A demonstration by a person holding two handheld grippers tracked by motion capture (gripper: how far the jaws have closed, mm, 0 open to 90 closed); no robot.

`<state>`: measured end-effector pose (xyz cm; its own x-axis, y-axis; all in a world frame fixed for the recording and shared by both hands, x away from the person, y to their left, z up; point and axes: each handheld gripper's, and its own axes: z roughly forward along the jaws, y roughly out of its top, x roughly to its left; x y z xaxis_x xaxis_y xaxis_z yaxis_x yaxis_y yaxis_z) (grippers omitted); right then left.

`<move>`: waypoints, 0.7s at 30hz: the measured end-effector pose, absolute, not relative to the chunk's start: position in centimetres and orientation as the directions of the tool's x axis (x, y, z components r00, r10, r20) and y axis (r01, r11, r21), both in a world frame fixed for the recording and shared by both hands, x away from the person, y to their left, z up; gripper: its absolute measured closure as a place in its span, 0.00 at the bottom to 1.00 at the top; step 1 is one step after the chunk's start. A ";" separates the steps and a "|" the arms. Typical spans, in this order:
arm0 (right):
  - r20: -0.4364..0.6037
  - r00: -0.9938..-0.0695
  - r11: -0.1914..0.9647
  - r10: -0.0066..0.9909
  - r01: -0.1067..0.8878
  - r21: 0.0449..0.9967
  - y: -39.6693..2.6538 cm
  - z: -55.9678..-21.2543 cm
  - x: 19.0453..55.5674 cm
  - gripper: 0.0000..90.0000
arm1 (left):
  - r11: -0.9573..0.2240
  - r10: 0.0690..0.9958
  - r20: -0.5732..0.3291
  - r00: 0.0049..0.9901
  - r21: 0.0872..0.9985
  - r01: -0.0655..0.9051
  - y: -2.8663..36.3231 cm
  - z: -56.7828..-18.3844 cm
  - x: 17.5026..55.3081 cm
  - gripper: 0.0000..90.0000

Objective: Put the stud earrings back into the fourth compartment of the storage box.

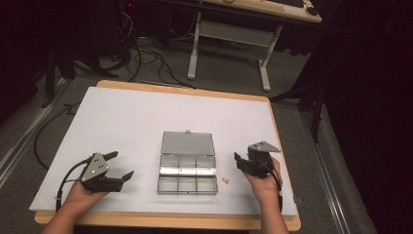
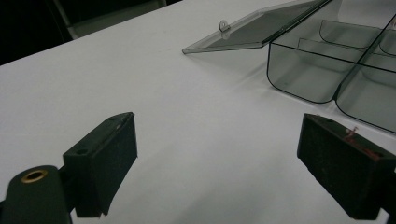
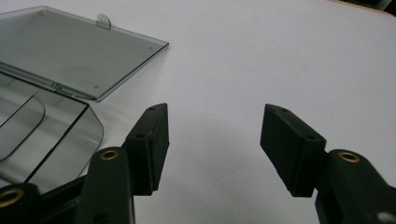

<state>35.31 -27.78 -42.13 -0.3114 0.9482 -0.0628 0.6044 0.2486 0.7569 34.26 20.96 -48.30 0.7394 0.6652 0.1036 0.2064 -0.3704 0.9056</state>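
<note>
A clear smoky plastic compartment box (image 1: 187,176) lies open at the middle of the white table, its lid (image 1: 188,144) folded flat behind it. The compartments look empty. A small brass-coloured part (image 1: 226,181) lies on the table just right of the box. My left gripper (image 1: 122,164) rests left of the box, open and holding nothing. My right gripper (image 1: 238,162) sits right of the box, open too. The left gripper view has the open gripper (image 2: 219,154) facing the box wall (image 2: 299,88) and lid (image 2: 252,32). The right gripper view has the open gripper (image 3: 217,135) beside the lid (image 3: 70,51).
The white table top (image 1: 146,117) has a wooden edge (image 1: 165,222) along the front. Beyond it on the carpet stand a desk frame (image 1: 229,44), loose cables (image 1: 146,58) and dark equipment.
</note>
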 end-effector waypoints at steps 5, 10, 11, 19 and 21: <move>-0.030 -0.331 0.244 0.943 0.630 0.737 -27.9 -41.6 35.0 0.43 | -0.367 0.664 0.102 0.740 0.907 0.205 21.0 -48.3 34.3 0.14; -0.034 -0.376 0.291 0.926 0.654 0.698 -27.7 -41.5 34.8 0.47 | -0.370 0.660 0.104 0.744 0.907 0.201 21.0 -48.3 34.2 0.14; -0.035 -0.381 0.298 0.924 0.657 0.692 -27.7 -41.5 34.7 0.47 | -0.370 0.660 0.103 0.745 0.907 0.203 21.0 -48.3 34.3 0.14; -0.002 -0.394 0.302 0.919 0.701 0.645 -27.6 -41.4 34.3 0.58 | -0.371 0.660 0.105 0.744 0.907 0.201 21.0 -48.3 34.2 0.14; 0.006 -0.404 0.310 0.915 0.712 0.630 -27.6 -41.4 34.1 0.61 | -0.372 0.661 0.107 0.743 0.907 0.200 21.0 -48.3 34.2 0.14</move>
